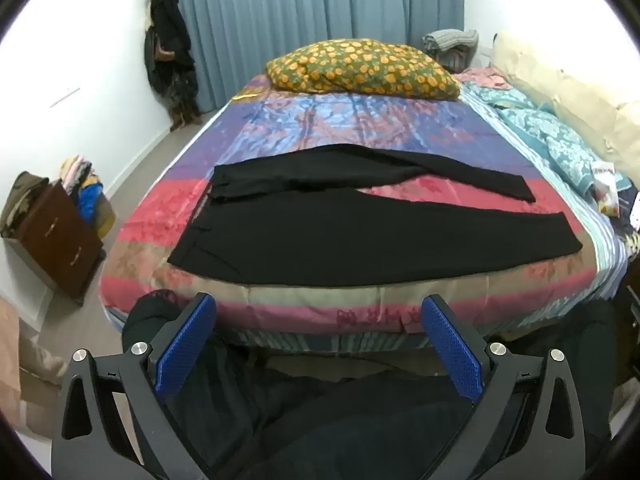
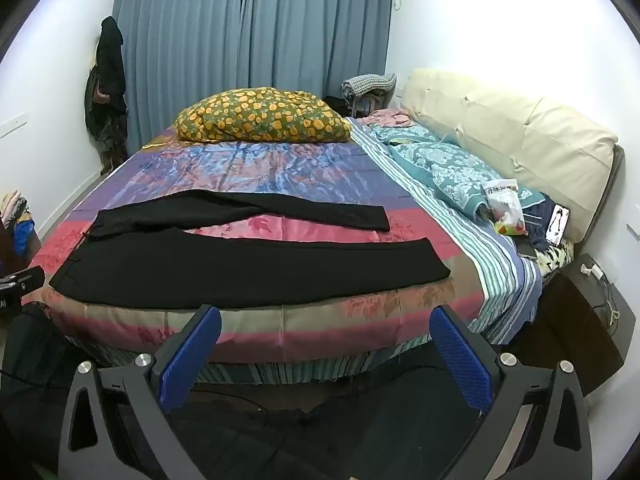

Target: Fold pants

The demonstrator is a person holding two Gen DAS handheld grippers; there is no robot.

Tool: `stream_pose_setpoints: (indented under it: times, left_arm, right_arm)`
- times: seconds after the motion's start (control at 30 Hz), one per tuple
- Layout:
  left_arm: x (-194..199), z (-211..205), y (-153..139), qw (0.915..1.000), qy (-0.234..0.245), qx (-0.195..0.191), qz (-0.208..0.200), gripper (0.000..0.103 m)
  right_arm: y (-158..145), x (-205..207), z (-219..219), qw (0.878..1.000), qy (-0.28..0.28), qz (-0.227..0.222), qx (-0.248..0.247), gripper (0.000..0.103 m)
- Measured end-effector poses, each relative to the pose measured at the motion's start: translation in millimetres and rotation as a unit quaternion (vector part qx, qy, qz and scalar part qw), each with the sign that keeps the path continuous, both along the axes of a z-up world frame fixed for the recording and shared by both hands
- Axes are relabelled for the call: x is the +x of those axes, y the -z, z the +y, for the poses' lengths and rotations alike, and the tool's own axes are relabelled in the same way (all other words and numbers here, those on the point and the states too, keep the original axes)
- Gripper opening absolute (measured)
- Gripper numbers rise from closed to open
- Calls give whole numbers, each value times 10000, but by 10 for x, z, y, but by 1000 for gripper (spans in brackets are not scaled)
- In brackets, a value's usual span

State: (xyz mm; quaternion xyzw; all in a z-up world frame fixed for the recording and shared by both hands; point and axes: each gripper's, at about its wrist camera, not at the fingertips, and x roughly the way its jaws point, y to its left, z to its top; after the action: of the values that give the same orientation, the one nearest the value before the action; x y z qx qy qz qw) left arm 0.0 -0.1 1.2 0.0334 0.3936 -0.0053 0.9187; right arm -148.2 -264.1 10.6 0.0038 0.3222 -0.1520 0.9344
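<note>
Pants: black pants (image 1: 320, 232) lie spread flat across the near part of the bed (image 1: 360, 120), waist toward the left, both legs running to the right.
Legs: the near leg (image 2: 280, 268) lies straight along the bed's front edge; the far leg (image 2: 320, 210) angles away from it, with a wedge of bedspread showing between them.
Left hand-held gripper: the left hand-held gripper (image 1: 318, 320) hangs wide open with nothing between its blue pads, short of the bed's edge and apart from the pants.
Right hand-held gripper: the right hand-held gripper (image 2: 326, 328) is likewise spread wide and empty, off the front of the bed and touching nothing.
Done: nothing that shows as a fold; the pants look only laid out and mostly smoothed.
Left: by my reading the whole fold remains, likely bringing one leg over the other, then doubling the length from the cuffs toward the waist.
Surroundings: a flowered pillow (image 1: 360, 68) sits at the far end of the bed, well apart from the pants.
</note>
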Motion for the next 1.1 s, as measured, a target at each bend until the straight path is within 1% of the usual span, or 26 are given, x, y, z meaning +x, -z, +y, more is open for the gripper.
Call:
stream_pose_setpoints:
  times: [0.07,0.1,0.2,0.23,0.3,0.43,0.63,0.8,0.9,0.97,1.1]
  left_arm:
    - [11,13,-16,10000,7,29,-52,102]
    - [-40,-30,3,9998,29,122,-131,102]
    - [-48,-62,-29,9998,51,183,-101,102]
    - [-72,-48,31,9997,44,193,-148,102]
    - [-81,-79,35,9997,27,192,-116,102]
    - [-26,-22,57,10000,52,20,55,102]
    - [8,47,105,9994,-1,-233,237,102]
    - [-6,75,94,9995,-62,-251,185,102]
    - [-14,70,82,9996,-72,-211,157,102]
    - [-13,57,88,9997,-82,-155,164,102]
    - [0,43,105,9997,-59,-89,202,102]
  right_arm:
    - [-4,-2,3,10000,7,-19,-6,103]
    - [-9,-5,5,10000,4,-26,-20,103]
    - [-23,-28,7,10000,-5,-56,-46,103]
    - [31,-10,-12,10000,-11,-51,-28,103]
    - [49,-20,-23,10000,-58,-43,19,103]
    - [53,-31,-36,9999,-116,-27,117,103]
    - [54,-6,-34,9999,-99,-17,94,103]
    - [24,15,-82,10000,43,-57,66,103]
    - [49,47,-116,9998,46,19,198,103]
    - [64,65,-120,9998,96,76,180,103]
    - [20,35,-117,9996,238,-27,112,103]
